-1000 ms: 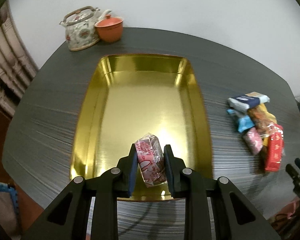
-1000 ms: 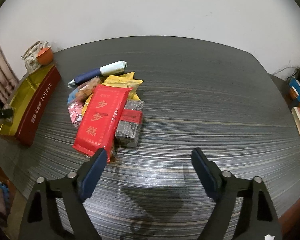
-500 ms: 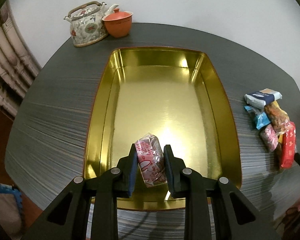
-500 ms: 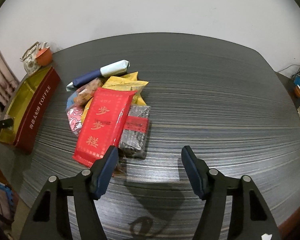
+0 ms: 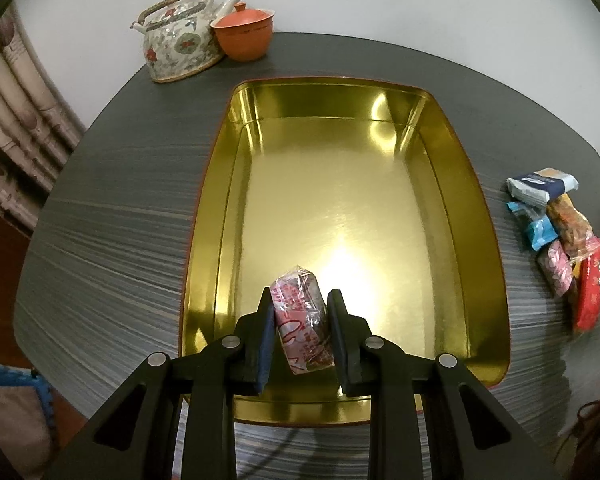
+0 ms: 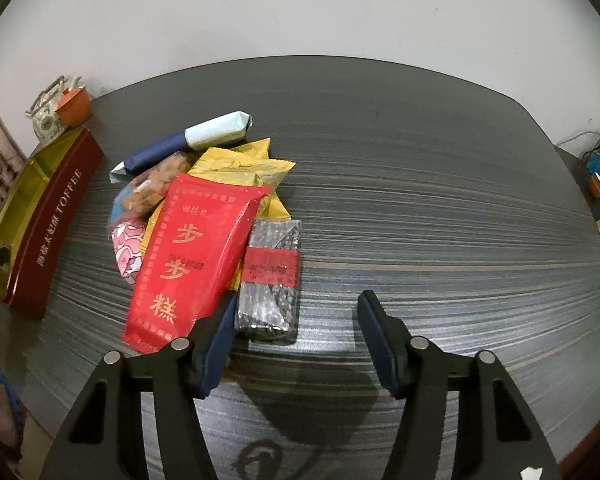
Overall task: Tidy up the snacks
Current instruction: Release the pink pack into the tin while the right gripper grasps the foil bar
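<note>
Since the earlier frames the left gripper (image 5: pixel 300 322) has carried its pink-wrapped snack (image 5: pixel 302 320) further over the gold tin (image 5: pixel 480 248), w/ the tin now filling more of the left view and the teapot (image 5: pixel 178 40) and orange lidded cup (image 5: pixel 244 34) looming larger at the far bench edge. Left jaws are clamped on the snack, pads pressing both sides; it hangs above the tin's near end, whose floor is otherwise bare gold.

Right gripper (image 6: pixel 296 320) has come closer to the snack pile, and its jaws have just been closing; they stand apart w/ nothing gripped. Only the dark foil pack w/ red band (image 6: pixel 270 276) lies partly between them, next to the left pad, far from the right one. Whether that pad touches it: can't tell.

Pile on the grey striped bench (image 6: pixel 440 208), right view: red pouch w/ gold characters (image 6: pixel 192 256) on top, overlapping yellow packets (image 6: pixel 252 168); navy-and-white roll (image 6: pixel 188 144) at the far side; a clear bag of brown pieces (image 6: pixel 156 184) and a pink patterned packet (image 6: pixel 126 254) at the left. The tin's red side, lettered TOFFEE, sits left of the pile, apart from it.
</note>
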The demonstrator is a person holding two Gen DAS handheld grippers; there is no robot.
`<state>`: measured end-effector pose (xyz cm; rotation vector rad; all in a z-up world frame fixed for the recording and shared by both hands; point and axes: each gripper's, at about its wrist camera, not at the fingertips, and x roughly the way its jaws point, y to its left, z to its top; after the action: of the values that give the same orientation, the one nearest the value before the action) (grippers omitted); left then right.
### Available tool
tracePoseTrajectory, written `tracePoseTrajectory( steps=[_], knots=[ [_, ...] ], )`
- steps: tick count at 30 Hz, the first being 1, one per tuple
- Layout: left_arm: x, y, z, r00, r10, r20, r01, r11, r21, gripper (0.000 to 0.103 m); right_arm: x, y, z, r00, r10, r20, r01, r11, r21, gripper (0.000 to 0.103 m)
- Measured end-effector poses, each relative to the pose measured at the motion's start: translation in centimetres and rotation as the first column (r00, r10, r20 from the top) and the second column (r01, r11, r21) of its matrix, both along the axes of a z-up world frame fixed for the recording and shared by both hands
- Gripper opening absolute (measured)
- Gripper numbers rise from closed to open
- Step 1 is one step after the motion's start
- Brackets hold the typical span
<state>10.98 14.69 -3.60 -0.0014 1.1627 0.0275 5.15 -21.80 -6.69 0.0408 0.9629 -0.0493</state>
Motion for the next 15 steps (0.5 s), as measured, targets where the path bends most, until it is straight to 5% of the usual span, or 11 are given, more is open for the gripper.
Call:
tracePoseTrajectory(
  steps=[6, 15],
  knots=[
    [0.0, 0.0, -0.4, 1.000, 0.003, -0.019, -0.003, 1.000, 0.004, 0.026, 0.3, 0.4, -0.6, 1.000, 0.028, -0.009, -0.028, 0.999, 0.025, 0.025],
    [0.4, 0.1, -0.9, 0.999, 0.012, -0.044, -0.011, 1.000, 0.008, 0.026, 0.3, 1.1, -0.6, 1.000, 0.026, -0.004, -0.026, 1.000, -0.016, 0.024]
  ],
)
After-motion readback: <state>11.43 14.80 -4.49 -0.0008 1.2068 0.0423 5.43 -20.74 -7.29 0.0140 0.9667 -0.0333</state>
